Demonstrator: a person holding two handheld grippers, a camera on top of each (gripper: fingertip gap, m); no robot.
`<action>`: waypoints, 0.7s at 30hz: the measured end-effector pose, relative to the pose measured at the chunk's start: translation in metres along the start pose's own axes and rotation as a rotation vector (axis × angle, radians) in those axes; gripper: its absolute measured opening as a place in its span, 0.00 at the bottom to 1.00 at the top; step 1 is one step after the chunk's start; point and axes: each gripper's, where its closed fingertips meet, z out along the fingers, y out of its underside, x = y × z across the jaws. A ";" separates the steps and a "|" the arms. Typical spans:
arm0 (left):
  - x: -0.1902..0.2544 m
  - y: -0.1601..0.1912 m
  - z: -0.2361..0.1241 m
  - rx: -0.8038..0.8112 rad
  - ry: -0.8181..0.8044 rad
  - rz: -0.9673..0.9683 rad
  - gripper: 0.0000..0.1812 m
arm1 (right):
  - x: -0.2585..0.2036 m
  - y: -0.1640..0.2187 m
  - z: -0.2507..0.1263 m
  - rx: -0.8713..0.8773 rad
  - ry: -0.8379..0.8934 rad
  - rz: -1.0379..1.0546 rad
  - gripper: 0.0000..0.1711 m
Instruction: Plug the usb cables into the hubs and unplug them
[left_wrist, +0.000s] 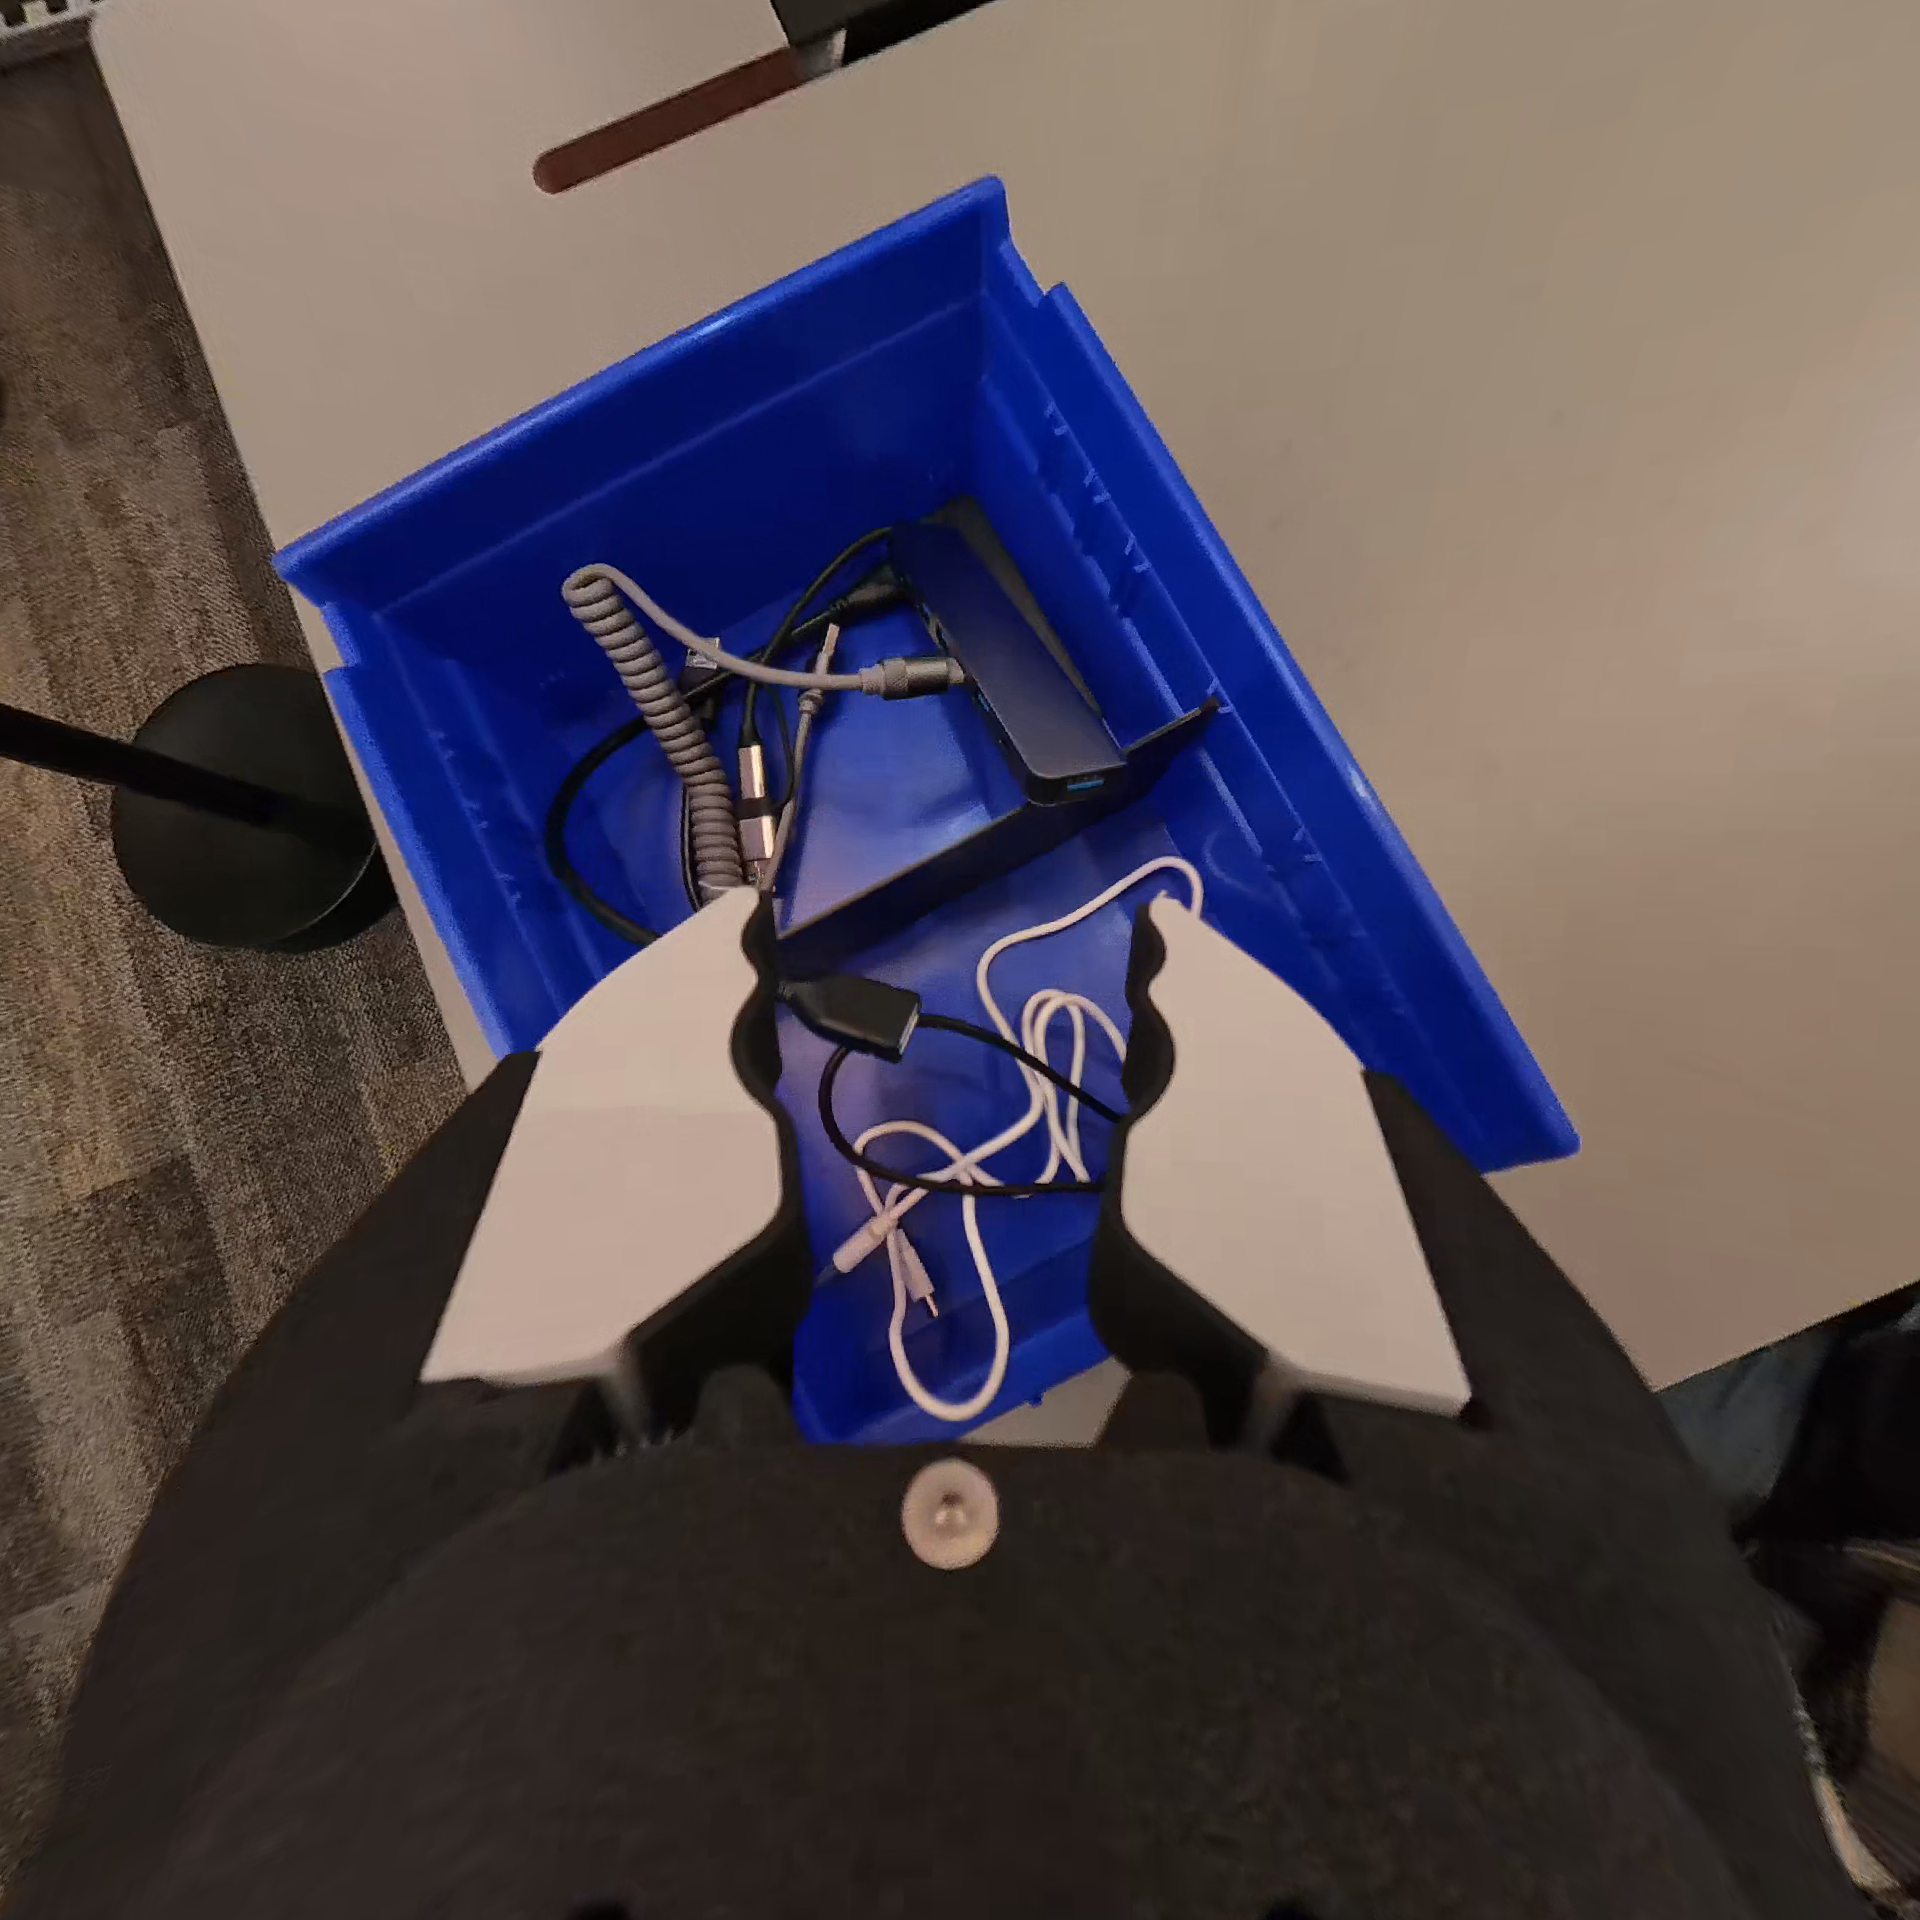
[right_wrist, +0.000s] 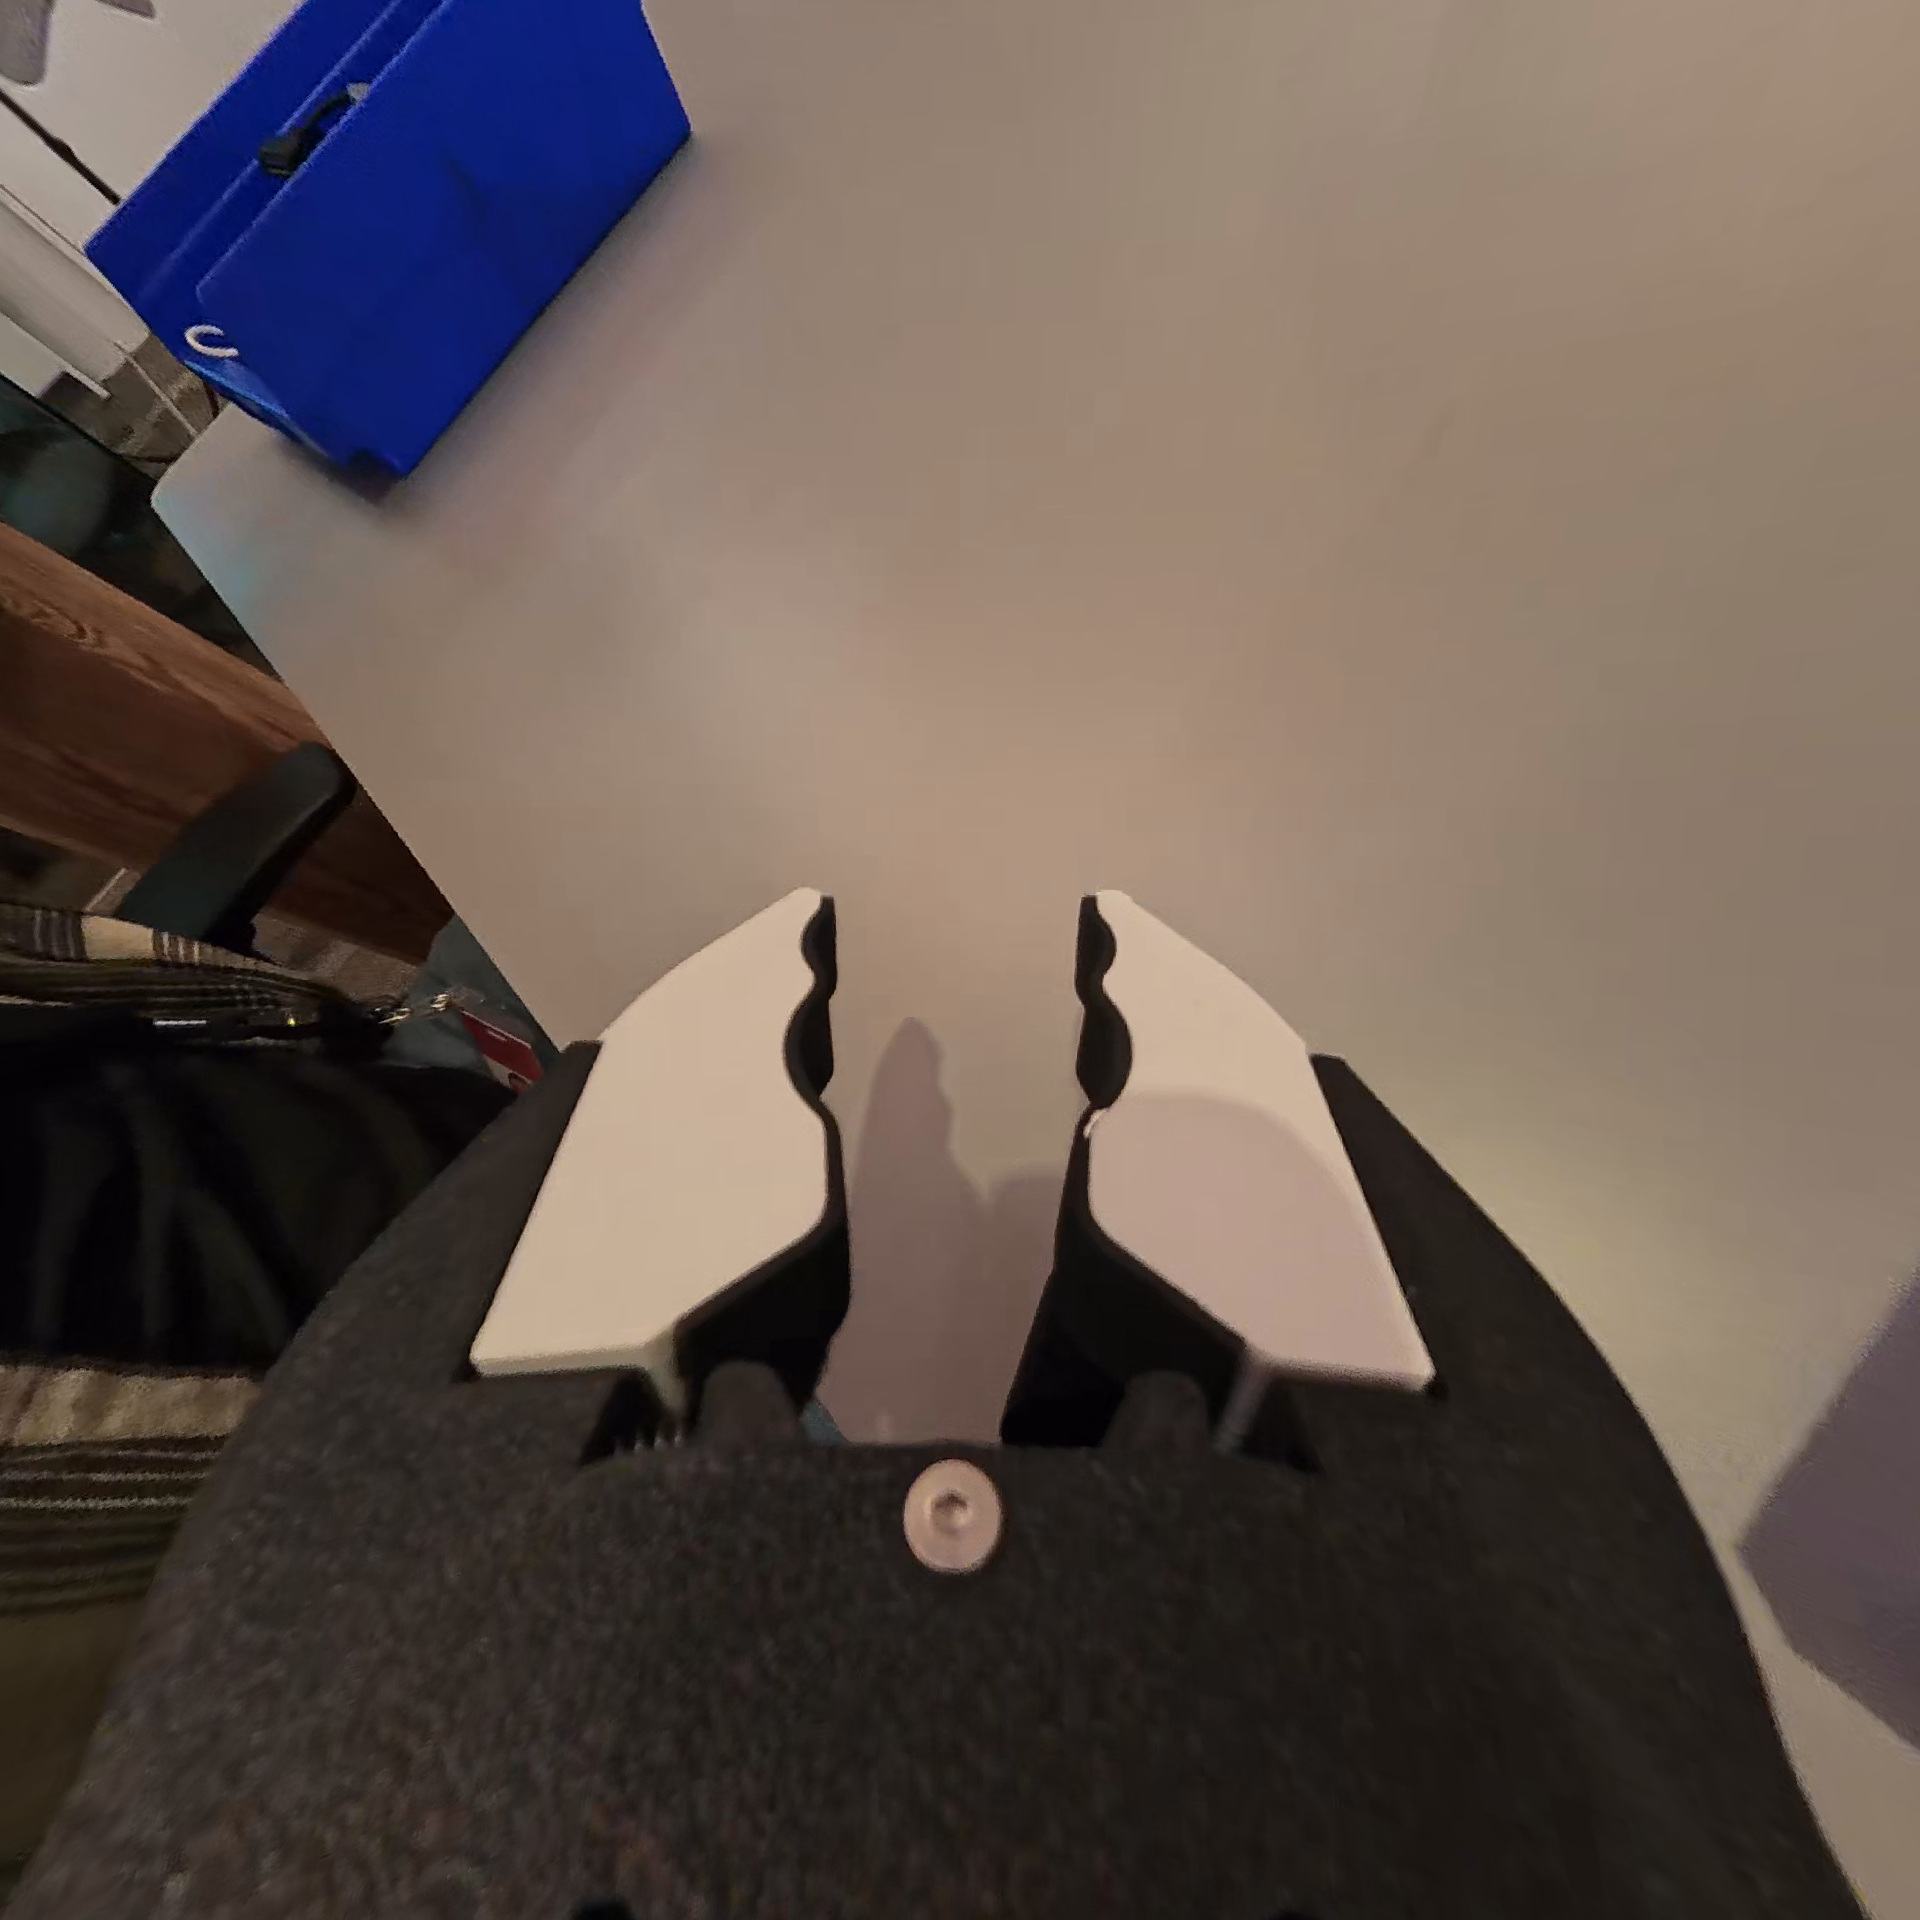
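A blue bin (left_wrist: 665, 457) stands on the white table (left_wrist: 1455, 416). In it lie a dark hub (left_wrist: 997, 644), a second flat dark hub (left_wrist: 935, 883), a grey coiled cable (left_wrist: 665, 717), a black cable with a USB plug (left_wrist: 862, 1013) and a white cable (left_wrist: 1039, 1049). A grey cable's metal plug (left_wrist: 920, 673) touches the first hub's side. My left gripper (left_wrist: 951, 920) hovers open above the bin, over the black plug. My right gripper (right_wrist: 956, 914) is open and empty above bare table (right_wrist: 1143, 468), far from the bin (right_wrist: 436, 239).
The table's left edge drops to carpet, where a black round stand base (left_wrist: 244, 810) sits. In the right wrist view a wooden table (right_wrist: 125, 717), a black chair arm (right_wrist: 249, 842) and a person's dark clothing (right_wrist: 156, 1195) lie to the left. My right fingertips sit around 60 centimeters from my left ones.
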 end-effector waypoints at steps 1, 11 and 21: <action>0.001 -0.002 0.004 -0.005 0.006 0.002 0.35 | -0.002 0.002 0.003 0.000 -0.010 0.002 0.25; 0.014 0.000 0.021 0.049 0.048 -0.029 0.34 | -0.003 0.008 0.013 0.003 -0.054 0.031 0.25; 0.020 -0.004 0.049 0.085 0.002 0.009 0.35 | -0.008 0.012 0.020 -0.014 -0.068 0.027 0.25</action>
